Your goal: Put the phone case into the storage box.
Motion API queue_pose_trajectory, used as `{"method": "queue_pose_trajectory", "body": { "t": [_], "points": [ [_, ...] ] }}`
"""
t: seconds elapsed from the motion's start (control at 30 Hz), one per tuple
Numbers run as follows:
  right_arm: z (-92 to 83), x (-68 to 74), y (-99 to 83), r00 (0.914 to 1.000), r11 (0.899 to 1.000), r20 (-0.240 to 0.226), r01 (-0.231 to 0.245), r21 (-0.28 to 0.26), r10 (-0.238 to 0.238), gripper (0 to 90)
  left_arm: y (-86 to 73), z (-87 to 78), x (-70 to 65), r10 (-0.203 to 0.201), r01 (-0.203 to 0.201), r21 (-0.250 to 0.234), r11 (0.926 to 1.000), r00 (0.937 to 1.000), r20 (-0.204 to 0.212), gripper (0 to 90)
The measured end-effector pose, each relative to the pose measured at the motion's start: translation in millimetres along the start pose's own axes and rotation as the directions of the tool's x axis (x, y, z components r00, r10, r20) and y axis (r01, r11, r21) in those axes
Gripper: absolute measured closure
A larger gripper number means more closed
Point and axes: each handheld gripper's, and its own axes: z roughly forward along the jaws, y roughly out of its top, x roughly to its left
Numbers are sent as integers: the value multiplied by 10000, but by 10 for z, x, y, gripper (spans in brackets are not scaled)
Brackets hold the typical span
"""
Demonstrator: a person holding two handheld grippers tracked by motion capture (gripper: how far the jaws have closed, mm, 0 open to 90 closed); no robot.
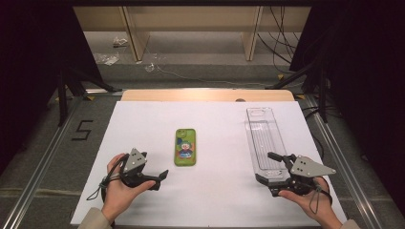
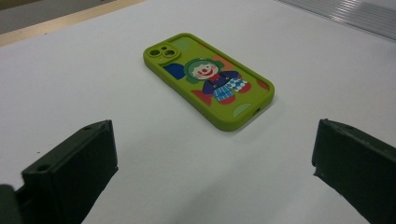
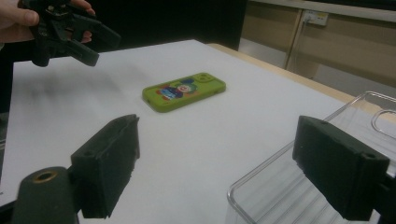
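The phone case (image 2: 208, 79) looks like soft matt green silicone, its back printed with a smooth colour cartoon; the clear tray (image 1: 264, 138) is glossy see-through plastic, ribbed along its floor, with shiny highlights on its rim; the white sheet (image 1: 215, 191) over the table looks like smooth matt paper or board, and beyond it a strip of pale wooden table edge (image 1: 205, 95) has a light sheen; the left gripper (image 1: 160, 175) and right gripper (image 1: 272, 168) are matt black plastic with slightly rough jaw faces, each topped by a dull grey metal-looking plate.
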Motion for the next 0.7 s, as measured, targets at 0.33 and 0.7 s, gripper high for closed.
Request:
{"method": "queue_pose_trajectory", "body": {
  "t": [0.33, 0.7],
  "points": [
    [3, -1, -3, 10000, 10000, 41, -45, 14, 45, 160, 24, 5, -8, -84, 84, -130, 9999, 10000, -28, 68],
    [37, 8, -11, 10000, 10000, 2, -74, 58, 74, 161, 156, 84, -32, -323, 322, -65, 9995, 9994, -77, 800]
  ]
}}
